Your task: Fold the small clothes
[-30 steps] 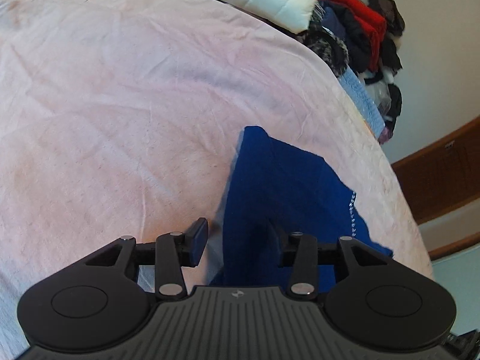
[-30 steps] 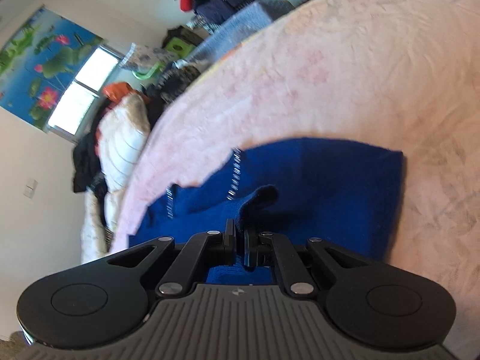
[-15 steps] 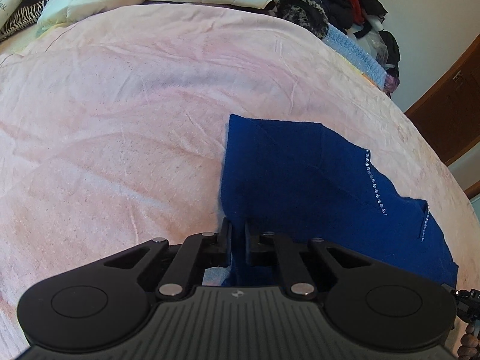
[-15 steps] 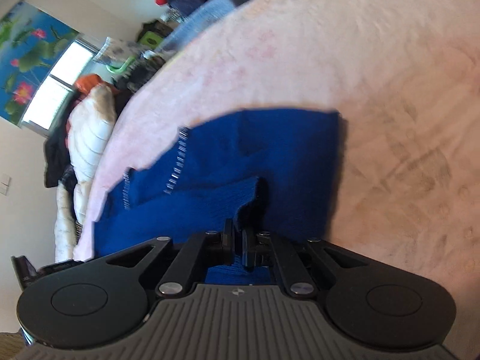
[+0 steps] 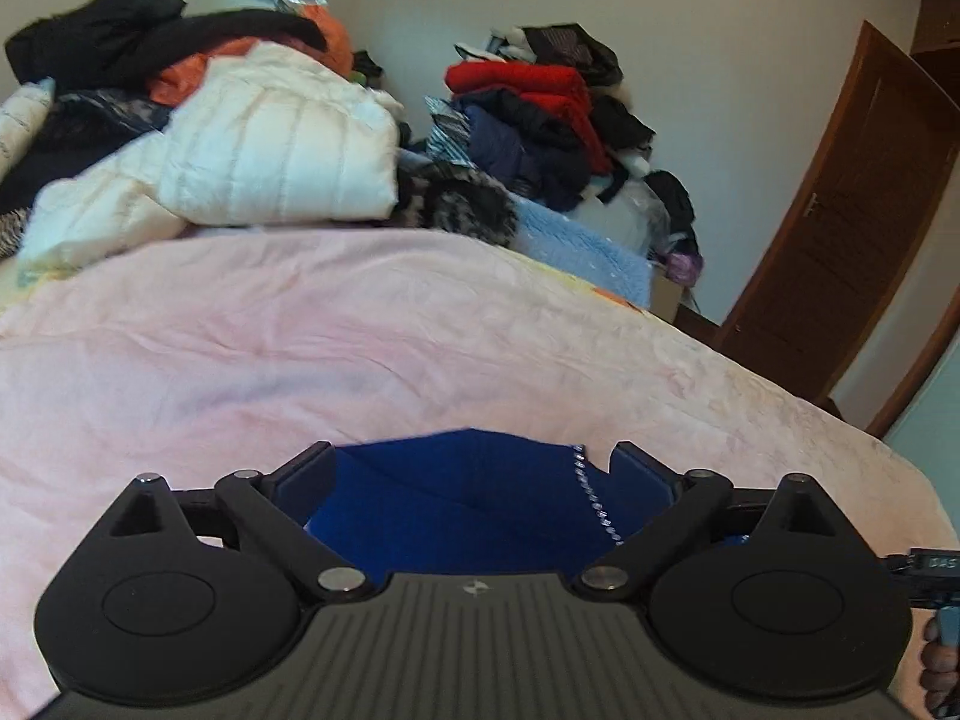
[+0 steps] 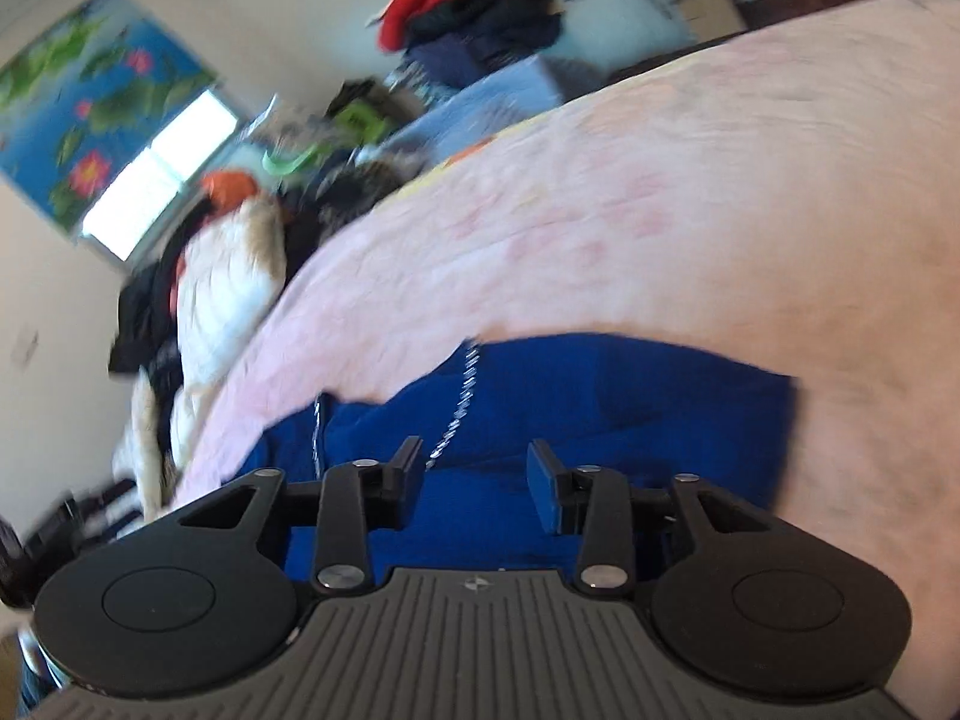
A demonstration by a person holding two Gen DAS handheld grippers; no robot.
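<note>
A small blue garment [image 5: 480,504] with a line of silver studs lies folded on the pink bedspread [image 5: 360,348]. My left gripper [image 5: 474,468] is wide open just over its near part and holds nothing. In the right wrist view the same blue garment [image 6: 600,408] lies flat with a folded layer on top. My right gripper [image 6: 477,480] is open above it and empty. The garment's near edge is hidden behind both gripper bodies.
Piles of clothes stand at the far side of the bed: a white puffer jacket [image 5: 270,150], and red and dark clothes [image 5: 540,102] above a light blue blanket [image 5: 588,246]. A brown door [image 5: 840,228] is at the right. The bed edge [image 5: 912,480] falls off at right.
Both grippers were shut on the blue garment half a second ago. Both have opened and let it go, and both views have tilted up toward the far wall.
</note>
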